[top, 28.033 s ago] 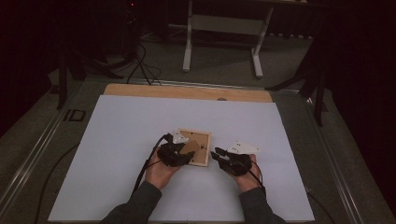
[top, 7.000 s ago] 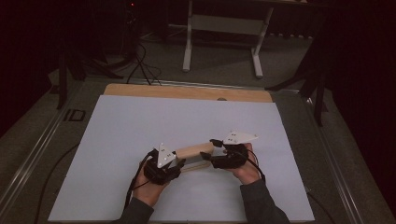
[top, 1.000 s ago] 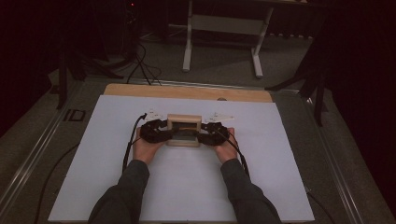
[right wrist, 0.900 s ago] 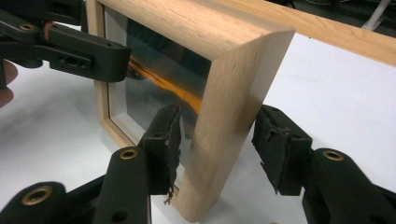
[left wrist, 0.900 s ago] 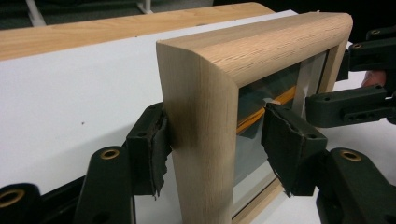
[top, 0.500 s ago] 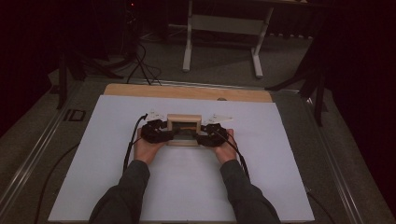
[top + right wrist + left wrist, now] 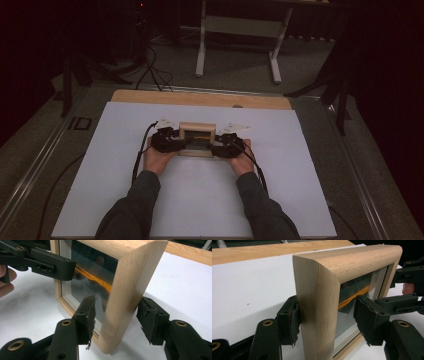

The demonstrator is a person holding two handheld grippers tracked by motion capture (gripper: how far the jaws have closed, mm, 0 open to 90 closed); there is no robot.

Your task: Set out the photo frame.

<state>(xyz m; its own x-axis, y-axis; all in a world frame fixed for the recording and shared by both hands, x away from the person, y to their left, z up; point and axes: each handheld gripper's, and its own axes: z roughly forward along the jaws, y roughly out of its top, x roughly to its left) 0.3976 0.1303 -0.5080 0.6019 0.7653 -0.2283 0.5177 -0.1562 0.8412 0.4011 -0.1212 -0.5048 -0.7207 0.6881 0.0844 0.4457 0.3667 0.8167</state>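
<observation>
A light wooden picture frame with a glass front stands upright on the white sheet. My left gripper straddles its left side rail and my right gripper straddles its right one. In the left gripper view the frame's rail sits between the jaws of my left gripper. One pad touches the wood and the other stands clear in front of the glass. In the right gripper view my right gripper stands open around the frame's other rail, with gaps on both sides.
The table's bare wooden far edge runs behind the frame. Cables trail from both grippers over the sheet. A white stand's legs are on the floor beyond. The other gripper's jaw crosses the glass.
Seven seconds ago the frame was held tilted nearer the person; now it stands upright farther up the sheet. Over the last second hands and frame have stayed almost still.
</observation>
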